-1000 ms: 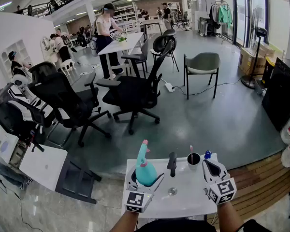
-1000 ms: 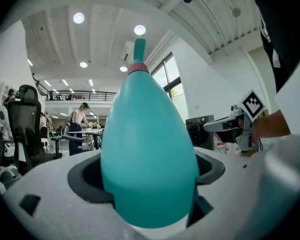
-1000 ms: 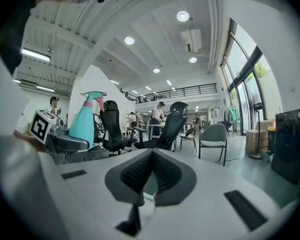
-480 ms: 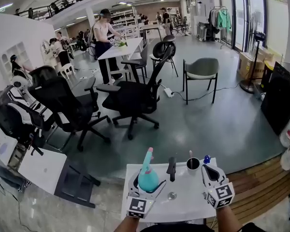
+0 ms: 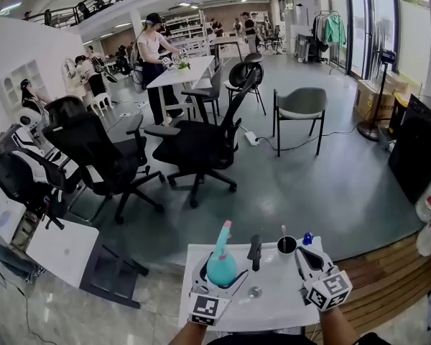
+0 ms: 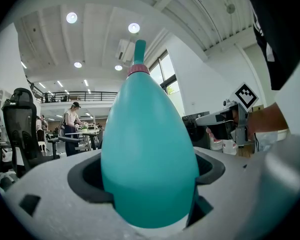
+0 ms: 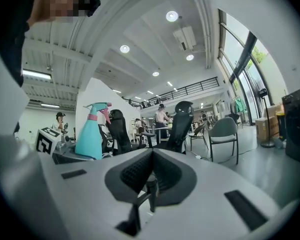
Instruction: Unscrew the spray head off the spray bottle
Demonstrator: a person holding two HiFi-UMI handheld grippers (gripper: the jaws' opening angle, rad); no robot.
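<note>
Tilted slightly rightward since a second ago, above white table (image 5: 273,300): teal spray bottle (image 5: 220,266), clamped round its body by left gripper (image 5: 220,270), spray head (image 5: 223,232) still screwed on. Right gripper (image 5: 305,254) closed, empty, well apart.

Bright, even ceiling lights (image 6: 134,28); fisheye edges warp, close jaws blurred.

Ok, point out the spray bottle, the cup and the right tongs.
spray bottle (image 5: 220,268), head view, teal body.
cup (image 5: 286,249), head view, dark wall.
right tongs (image 7: 151,156), right gripper view, where the shut tips meet.
</note>
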